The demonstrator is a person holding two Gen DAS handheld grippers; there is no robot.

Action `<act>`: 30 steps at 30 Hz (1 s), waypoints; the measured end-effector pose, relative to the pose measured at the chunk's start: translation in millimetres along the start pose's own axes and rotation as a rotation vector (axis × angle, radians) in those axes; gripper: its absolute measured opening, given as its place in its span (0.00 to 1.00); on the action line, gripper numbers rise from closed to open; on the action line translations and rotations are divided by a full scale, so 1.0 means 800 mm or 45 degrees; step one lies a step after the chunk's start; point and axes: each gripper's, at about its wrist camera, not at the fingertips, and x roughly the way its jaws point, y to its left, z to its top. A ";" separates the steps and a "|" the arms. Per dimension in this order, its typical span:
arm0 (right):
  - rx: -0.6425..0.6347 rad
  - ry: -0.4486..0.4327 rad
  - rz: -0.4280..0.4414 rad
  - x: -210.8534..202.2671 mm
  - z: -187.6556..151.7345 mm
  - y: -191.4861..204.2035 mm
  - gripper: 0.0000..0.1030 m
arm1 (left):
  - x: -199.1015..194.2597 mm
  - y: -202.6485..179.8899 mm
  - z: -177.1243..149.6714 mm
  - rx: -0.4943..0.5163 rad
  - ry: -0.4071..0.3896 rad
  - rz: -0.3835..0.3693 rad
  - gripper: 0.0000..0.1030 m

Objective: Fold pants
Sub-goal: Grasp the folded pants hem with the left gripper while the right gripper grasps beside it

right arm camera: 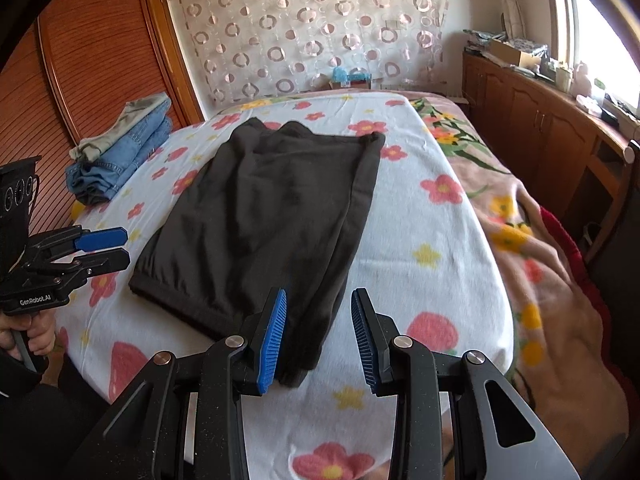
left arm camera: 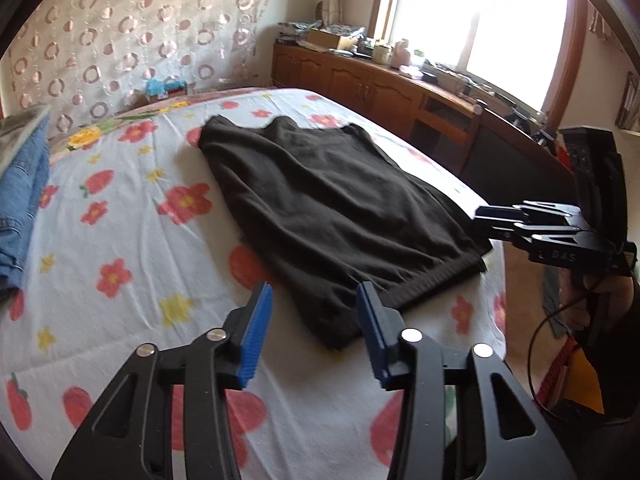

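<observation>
Dark brown pants lie folded flat on the flowered bed sheet; they also show in the right wrist view. My left gripper is open and empty, hovering just above the near corner of the pants. It also shows at the left edge of the right wrist view. My right gripper is open and empty over the pants' near right corner. It shows at the right in the left wrist view.
A pile of folded jeans lies at the bed's far left side. A wooden cabinet with clutter runs under the window. A wooden wardrobe stands left. A flowered blanket hangs off the bed's right side.
</observation>
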 end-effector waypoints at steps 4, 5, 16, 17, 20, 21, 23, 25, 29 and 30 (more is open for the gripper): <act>0.009 0.019 0.004 0.002 -0.005 0.002 0.34 | 0.008 -0.009 -0.007 0.009 0.031 -0.019 0.39; 0.012 0.024 0.007 0.003 -0.006 0.002 0.34 | 0.010 -0.010 -0.009 0.009 0.039 -0.023 0.39; 0.001 0.020 0.022 0.005 -0.006 0.007 0.18 | 0.017 -0.006 -0.014 -0.018 0.040 -0.046 0.16; 0.001 0.008 0.020 0.003 -0.005 0.007 0.17 | 0.013 -0.006 -0.013 -0.021 0.029 -0.051 0.16; 0.008 -0.017 0.072 -0.007 -0.002 0.007 0.08 | 0.002 -0.006 -0.010 -0.025 -0.001 -0.060 0.16; 0.004 -0.025 0.077 -0.009 -0.002 0.008 0.08 | 0.000 -0.006 -0.009 -0.024 -0.003 -0.063 0.16; -0.003 -0.029 0.089 -0.013 -0.002 0.012 0.07 | -0.001 -0.005 -0.009 -0.026 -0.004 -0.066 0.16; -0.014 -0.034 0.103 -0.017 -0.003 0.016 0.07 | -0.001 -0.004 -0.010 -0.028 -0.001 -0.066 0.16; -0.030 -0.027 0.083 -0.018 -0.005 0.018 0.07 | 0.007 0.001 -0.014 -0.038 0.029 -0.059 0.16; -0.024 -0.023 0.067 -0.017 -0.005 0.017 0.07 | 0.009 0.002 -0.015 -0.040 0.035 -0.058 0.16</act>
